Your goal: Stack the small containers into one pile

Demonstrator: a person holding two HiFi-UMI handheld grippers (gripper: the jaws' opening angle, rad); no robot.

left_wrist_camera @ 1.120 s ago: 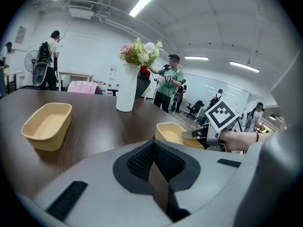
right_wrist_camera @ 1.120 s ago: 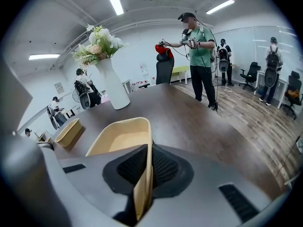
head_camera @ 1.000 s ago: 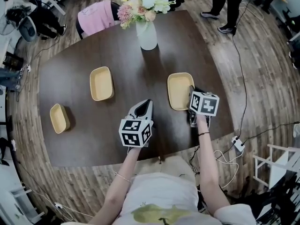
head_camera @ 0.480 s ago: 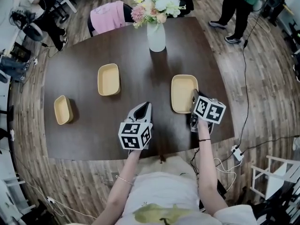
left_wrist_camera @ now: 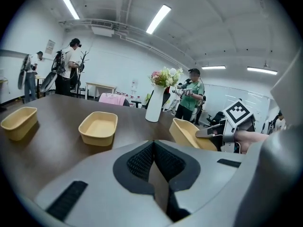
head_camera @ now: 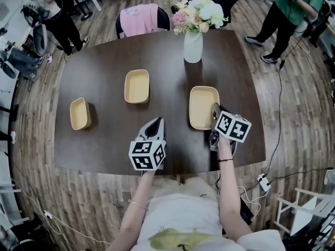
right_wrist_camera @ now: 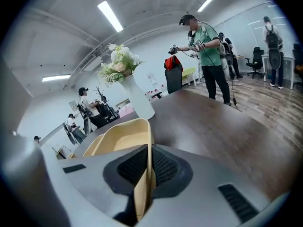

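Note:
Three tan containers lie on the dark table (head_camera: 104,145): a small one (head_camera: 79,113) at the left, a medium one (head_camera: 137,86) in the middle, a large one (head_camera: 203,107) at the right. My right gripper (head_camera: 214,109) is shut on the large container's near right rim (right_wrist_camera: 142,174); the rim runs between the pads. From the left gripper view, this container (left_wrist_camera: 187,132) looks tilted. My left gripper (head_camera: 157,121) hovers near the table's front, shut, with nothing in it (left_wrist_camera: 154,143), apart from every container.
A white vase of flowers (head_camera: 193,45) stands at the table's far side, behind the large container. A chair with a pink cloth (head_camera: 138,20) is beyond the table. People stand on the wood floor around, and a cable runs at the right.
The head view has swung, so the table sits further right and lower in it. My right gripper keeps its hold on the large container's rim. The left gripper has barely moved.

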